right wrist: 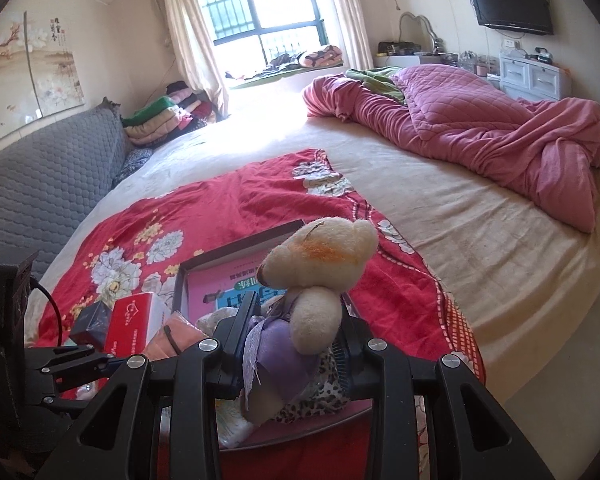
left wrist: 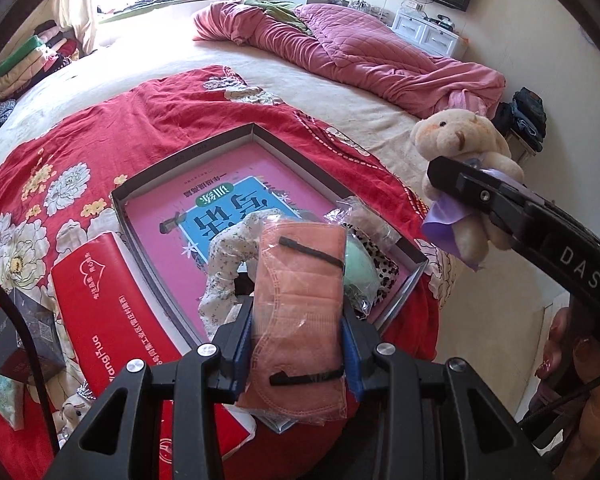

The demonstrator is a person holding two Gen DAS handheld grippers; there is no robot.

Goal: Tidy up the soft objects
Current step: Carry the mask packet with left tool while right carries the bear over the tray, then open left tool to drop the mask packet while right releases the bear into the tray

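Observation:
My left gripper [left wrist: 298, 320] is shut on a salmon face mask in a clear wrapper [left wrist: 300, 304], held above the near end of a grey shallow box [left wrist: 188, 152] on the red floral cloth. The box holds a pink book [left wrist: 168, 216], a floral cloth piece [left wrist: 228, 256], a green ball in plastic [left wrist: 360, 264] and a leopard-print item [left wrist: 384, 272]. My right gripper [right wrist: 296, 320] is shut on a cream teddy bear in a purple dress [right wrist: 320, 264], above the box's near right corner. The bear also shows in the left wrist view [left wrist: 456, 140], to the right of the box.
A red tissue pack [left wrist: 108, 296], a dark small box [left wrist: 24, 332], a small packet [left wrist: 8, 400] and a tiny plush [left wrist: 72, 412] lie left of the grey box. A pink quilt [right wrist: 480, 120] lies at the bed's far right. A grey headboard [right wrist: 40, 184] stands on the left.

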